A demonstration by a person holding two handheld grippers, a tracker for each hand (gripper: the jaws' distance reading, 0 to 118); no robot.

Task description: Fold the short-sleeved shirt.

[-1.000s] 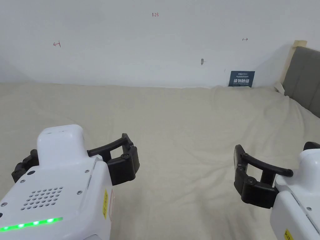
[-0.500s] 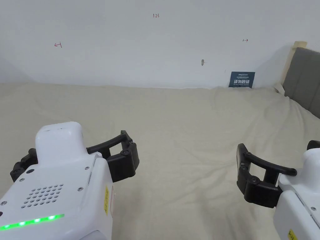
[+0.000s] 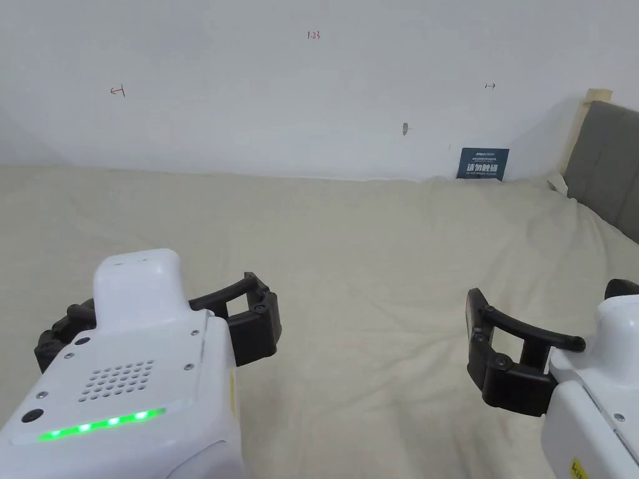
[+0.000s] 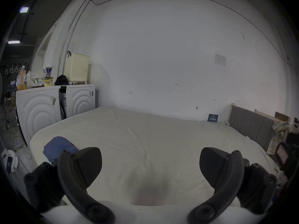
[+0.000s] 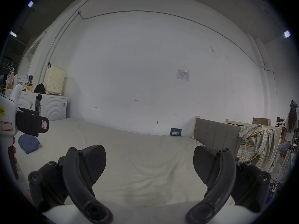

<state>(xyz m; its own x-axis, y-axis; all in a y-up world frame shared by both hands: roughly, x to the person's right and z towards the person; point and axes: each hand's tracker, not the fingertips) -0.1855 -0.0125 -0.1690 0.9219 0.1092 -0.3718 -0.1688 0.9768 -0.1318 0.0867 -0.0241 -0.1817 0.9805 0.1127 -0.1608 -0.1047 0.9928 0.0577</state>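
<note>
Both jaws stand wide apart and empty on the white left gripper [image 4: 150, 167] and white right gripper [image 5: 149, 166], above the cream bed sheet [image 3: 374, 262]; one folded blue short-sleeved shirt [image 4: 59, 148] lies at the near left edge; folding looks done, so withdrawing seems next; one plaid cloth [image 5: 254, 145] drapes the far right headboard.

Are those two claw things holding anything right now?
No. The left gripper and the right gripper are both open above the bed, holding nothing.

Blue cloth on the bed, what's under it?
The blue cloth lies bunched on the cream bed cover, near the bed's left edge. Whatever may sit beneath the cloth itself is covered by its folds.
</note>
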